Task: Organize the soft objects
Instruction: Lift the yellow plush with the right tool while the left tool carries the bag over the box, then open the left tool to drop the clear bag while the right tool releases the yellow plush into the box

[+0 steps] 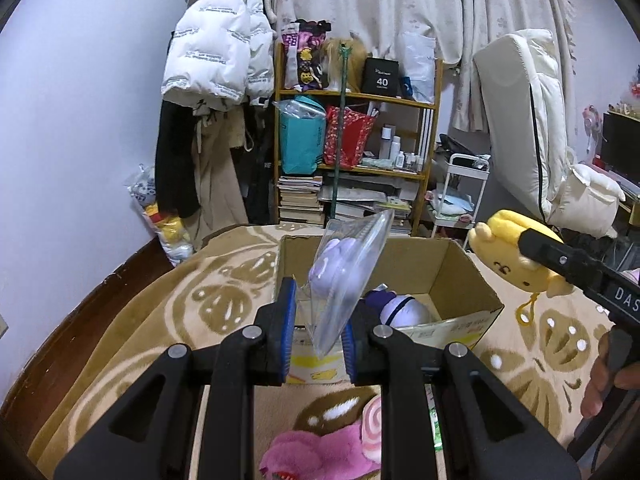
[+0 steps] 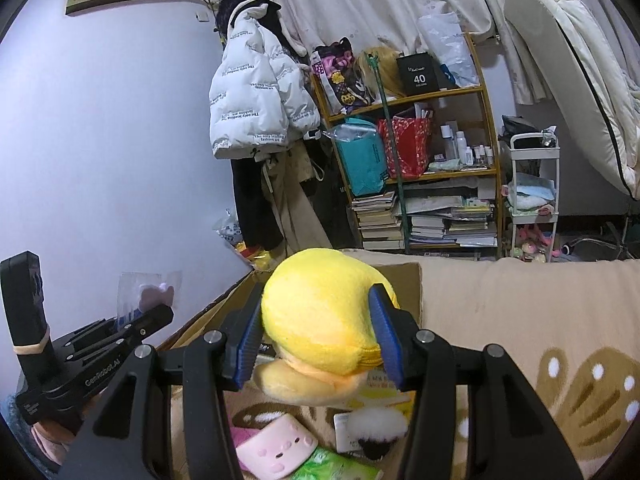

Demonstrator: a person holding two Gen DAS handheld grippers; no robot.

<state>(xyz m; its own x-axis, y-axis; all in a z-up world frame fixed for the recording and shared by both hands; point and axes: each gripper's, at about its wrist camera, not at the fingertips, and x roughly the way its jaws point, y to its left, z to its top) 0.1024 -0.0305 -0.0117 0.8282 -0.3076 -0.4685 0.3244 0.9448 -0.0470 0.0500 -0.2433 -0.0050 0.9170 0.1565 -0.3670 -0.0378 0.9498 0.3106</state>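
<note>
Fingers of the left gripper (image 1: 318, 330) pinch a clear packet (image 1: 348, 280) above the cardboard box (image 1: 452, 276); the right gripper (image 2: 316, 344) squeezes a yellow plush (image 2: 320, 316) nearby. Both seem mid-carry; next, each likely needs lowering inside before letting go.

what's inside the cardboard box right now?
In the cardboard box: a purple-and-white plush on the floor. The clear packet in the left gripper hides the left part.

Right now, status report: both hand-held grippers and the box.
Left hand-held gripper shut on clear-bagged purple plush. Right hand-held gripper shut on yellow plush. Both raised by open cardboard box. Box mouth unobstructed.
</note>
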